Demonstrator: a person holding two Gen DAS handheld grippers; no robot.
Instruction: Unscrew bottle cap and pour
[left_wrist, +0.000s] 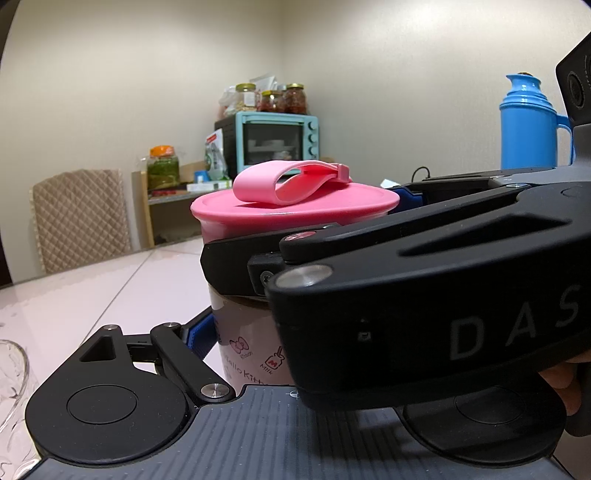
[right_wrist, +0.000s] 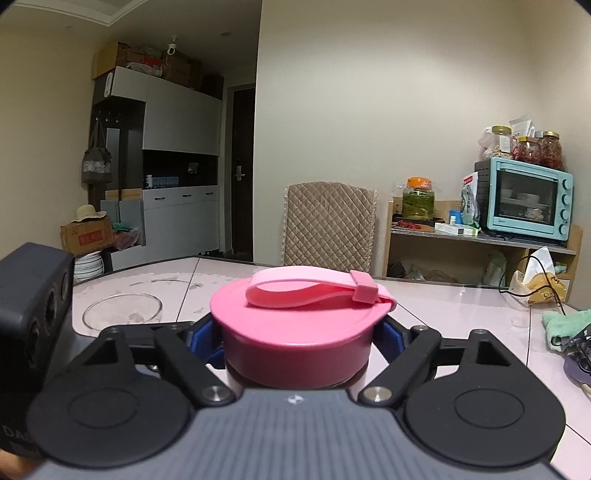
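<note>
A: Where is the cap (right_wrist: 299, 332)?
B: Centre frame, clamped in the right gripper (right_wrist: 297, 338), bottle (left_wrist: 251, 343) upright beneath, held by the left gripper (left_wrist: 236, 332).
A: So it twists about the vertical axis.

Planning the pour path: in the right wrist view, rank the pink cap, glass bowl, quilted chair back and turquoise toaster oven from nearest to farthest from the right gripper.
1. pink cap: clamped in the right gripper.
2. glass bowl: on the table, left.
3. quilted chair back: beyond the table's far edge, centre.
4. turquoise toaster oven: on the shelf by the wall, right.
</note>
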